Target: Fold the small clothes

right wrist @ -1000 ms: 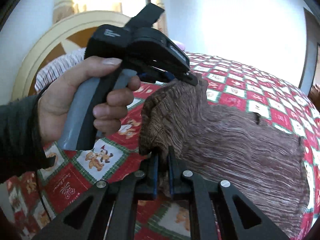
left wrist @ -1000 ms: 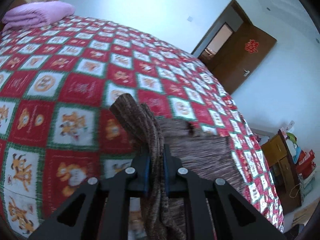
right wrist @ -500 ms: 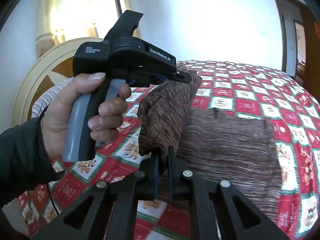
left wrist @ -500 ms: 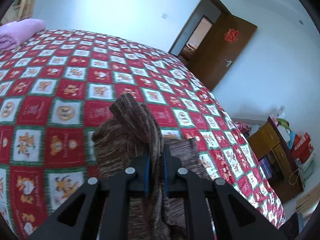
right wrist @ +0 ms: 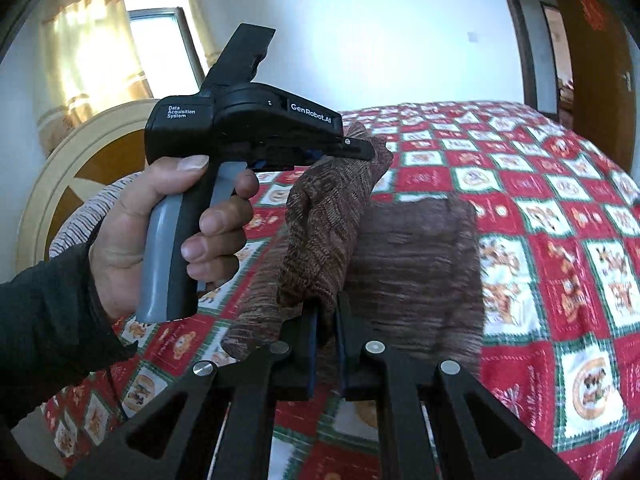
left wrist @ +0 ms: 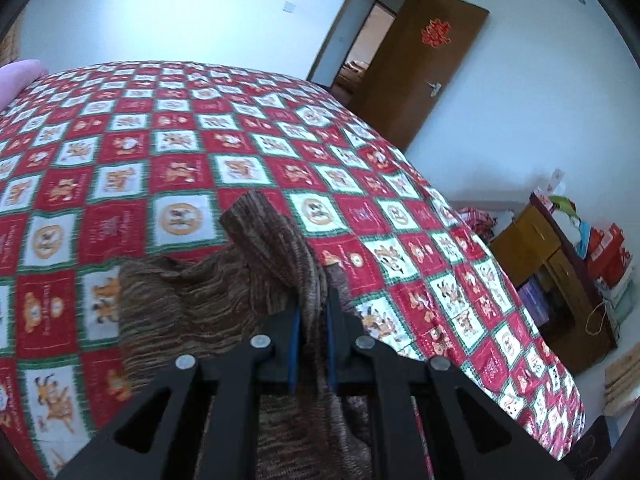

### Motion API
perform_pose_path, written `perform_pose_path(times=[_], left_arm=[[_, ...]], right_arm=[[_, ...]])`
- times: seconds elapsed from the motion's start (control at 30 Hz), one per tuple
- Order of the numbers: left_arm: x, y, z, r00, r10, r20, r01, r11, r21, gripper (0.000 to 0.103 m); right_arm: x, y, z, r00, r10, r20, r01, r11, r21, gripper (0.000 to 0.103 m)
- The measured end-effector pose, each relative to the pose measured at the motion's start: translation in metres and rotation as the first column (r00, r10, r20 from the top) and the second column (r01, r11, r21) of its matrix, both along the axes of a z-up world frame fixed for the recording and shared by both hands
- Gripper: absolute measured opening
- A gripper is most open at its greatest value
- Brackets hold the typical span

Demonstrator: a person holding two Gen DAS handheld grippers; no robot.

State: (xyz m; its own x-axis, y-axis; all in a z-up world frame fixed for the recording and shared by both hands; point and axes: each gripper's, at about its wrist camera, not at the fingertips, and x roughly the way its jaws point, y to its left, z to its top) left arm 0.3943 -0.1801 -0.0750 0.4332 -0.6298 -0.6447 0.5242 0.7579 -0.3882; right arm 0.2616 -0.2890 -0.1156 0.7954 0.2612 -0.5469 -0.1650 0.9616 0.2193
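A brown knitted garment (left wrist: 188, 304) lies on the bed, its near edge lifted. My left gripper (left wrist: 311, 312) is shut on one corner of it, the cloth bunched up between the jaws. My right gripper (right wrist: 326, 320) is shut on the other corner of the same edge (right wrist: 324, 232). In the right wrist view the left gripper (right wrist: 352, 146) is held by a hand up and to the left, with the cloth stretched between the two grippers. The rest of the garment (right wrist: 416, 264) lies flat on the bed behind.
The bed has a red, white and green checked cover (left wrist: 180, 168). A pink pillow (left wrist: 16, 80) lies at the far left. A round wooden headboard (right wrist: 80, 160) and a window (right wrist: 160, 48) are behind. A brown door (left wrist: 420, 68) and a wooden cabinet (left wrist: 560, 280) stand right of the bed.
Both grippers have carried the lifted edge across the bed over the flat part of the garment. Both views have swung towards the door. Both grips have stayed shut.
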Motion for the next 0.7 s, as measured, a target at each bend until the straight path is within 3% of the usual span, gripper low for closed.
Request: perform_pose_path(times=[0.37, 0.6, 0.7], left_arm=[[-0.008, -0.055, -0.027, 0.997, -0.074, 0.0, 0.074, 0.993, 0.089, 0.011], [-0.014, -0.084, -0.046, 0.995, -0.102, 0.022, 0.096, 0.977, 0.19, 0.011], [-0.016, -0.088, -0.051, 0.996, -0.085, 0.02, 0.078, 0.97, 0.231, 0.023]], right_arm=[[-0.007, -0.041, -0.026, 0.993, -0.075, -0.091, 0.08, 0.996, 0.049, 0.007], [-0.006, -0.062, -0.053, 0.982, -0.097, -0.165, 0.118, 0.986, 0.118, 0.007], [-0.003, -0.071, -0.061, 0.975, -0.105, -0.196, 0.133, 0.982, 0.134, 0.007]])
